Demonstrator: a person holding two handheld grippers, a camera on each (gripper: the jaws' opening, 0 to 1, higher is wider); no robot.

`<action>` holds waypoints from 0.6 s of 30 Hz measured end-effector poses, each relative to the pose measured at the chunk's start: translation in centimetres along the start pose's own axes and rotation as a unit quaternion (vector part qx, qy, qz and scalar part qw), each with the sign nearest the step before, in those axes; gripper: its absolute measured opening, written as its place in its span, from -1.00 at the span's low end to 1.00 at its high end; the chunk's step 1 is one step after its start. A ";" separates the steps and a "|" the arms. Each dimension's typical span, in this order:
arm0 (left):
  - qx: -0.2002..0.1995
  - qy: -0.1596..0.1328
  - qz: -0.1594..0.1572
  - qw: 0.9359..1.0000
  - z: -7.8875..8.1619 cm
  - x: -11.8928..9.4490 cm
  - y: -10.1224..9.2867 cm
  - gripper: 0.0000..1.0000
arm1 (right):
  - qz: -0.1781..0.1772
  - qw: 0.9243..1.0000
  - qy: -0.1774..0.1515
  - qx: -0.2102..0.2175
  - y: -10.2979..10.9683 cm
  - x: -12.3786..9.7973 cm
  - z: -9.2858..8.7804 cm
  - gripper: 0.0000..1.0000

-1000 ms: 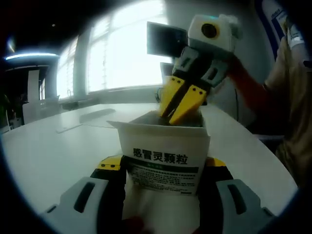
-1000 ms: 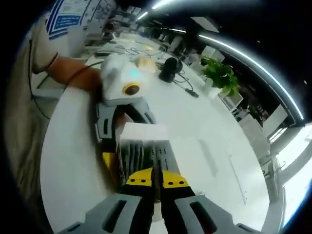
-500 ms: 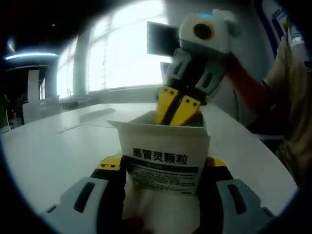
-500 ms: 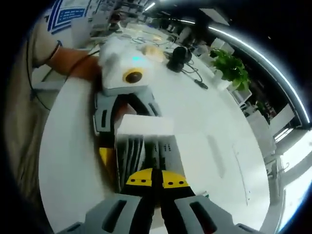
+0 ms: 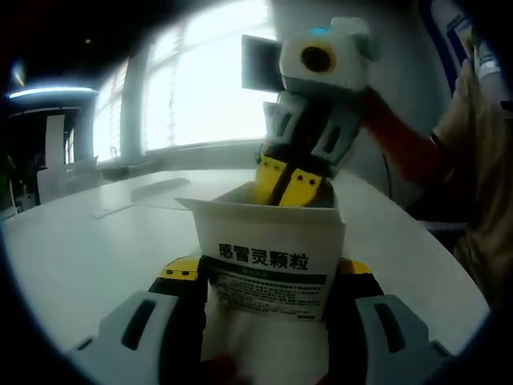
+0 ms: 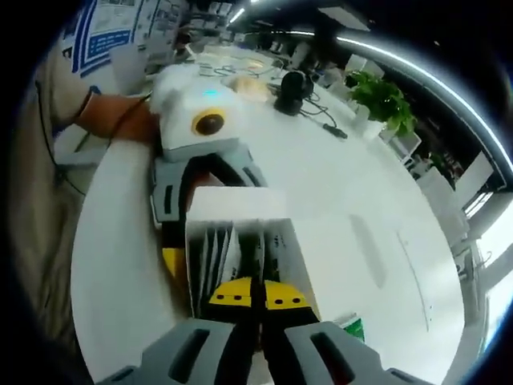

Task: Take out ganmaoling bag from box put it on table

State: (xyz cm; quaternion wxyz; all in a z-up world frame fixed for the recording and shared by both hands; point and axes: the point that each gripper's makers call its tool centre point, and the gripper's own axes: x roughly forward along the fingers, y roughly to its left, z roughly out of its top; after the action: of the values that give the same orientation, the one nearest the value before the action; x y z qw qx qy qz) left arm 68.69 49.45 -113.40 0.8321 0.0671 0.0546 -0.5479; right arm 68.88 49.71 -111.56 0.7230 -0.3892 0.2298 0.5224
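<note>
Box (image 6: pixel 240 241), perhaps five bags (image 6: pixel 216 257), two claws

My left gripper (image 5: pixel 268 301) clamped on both sides of the box (image 5: pixel 271 255), my right gripper (image 6: pixel 255 295) pointing down into its open top, yellow jaws pressed together, forearm (image 5: pixel 401 148) reaching in.

A long white bench (image 6: pixel 361 200) carries everything. The open white box (image 6: pixel 240 241) stands on it directly ahead of the right gripper (image 6: pixel 252 295). Farther ahead of that gripper, at the bench's far end, lie a black rounded object (image 6: pixel 290 87) with trailing cables (image 6: pixel 329 122). In the left gripper view, the bench (image 5: pixel 88 249) stretches off beyond the box (image 5: pixel 268 257) toward the windows.
</note>
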 end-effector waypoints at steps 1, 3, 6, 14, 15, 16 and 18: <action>0.000 0.000 0.000 1.000 0.0 0.0 0.0 0.01 | 0.000 1.000 -0.005 0.003 0.0 -0.2 0.1 -1.00; 0.000 0.000 0.000 1.000 0.0 0.0 0.0 0.01 | -0.005 1.000 -0.014 0.004 -0.2 -0.8 0.4 -1.00; 0.000 0.000 0.000 1.000 0.0 0.0 0.0 0.01 | -0.009 1.000 -0.026 0.010 -0.4 -1.5 0.9 -1.00; 0.000 0.000 0.000 1.000 0.0 0.0 0.0 0.01 | -0.023 0.997 -0.063 0.025 -1.0 -3.2 1.9 -1.00; 0.000 0.000 0.000 1.000 0.0 0.0 0.0 0.01 | -0.026 0.997 -0.070 0.033 -1.2 -3.5 2.1 -1.00; 0.000 0.000 0.000 1.000 0.0 0.0 0.0 0.01 | -0.031 0.996 -0.075 0.036 -1.4 -3.7 2.2 -1.00; 0.000 0.000 0.000 1.000 0.0 0.0 0.0 0.01 | -0.039 0.995 -0.081 0.041 -1.8 -4.1 2.4 -1.00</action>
State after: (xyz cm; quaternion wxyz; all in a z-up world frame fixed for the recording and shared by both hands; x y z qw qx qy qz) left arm 68.68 49.47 -113.43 0.8320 0.0672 0.0548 -0.5480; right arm 68.92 48.97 -106.55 0.7748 -0.3241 0.1763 0.5134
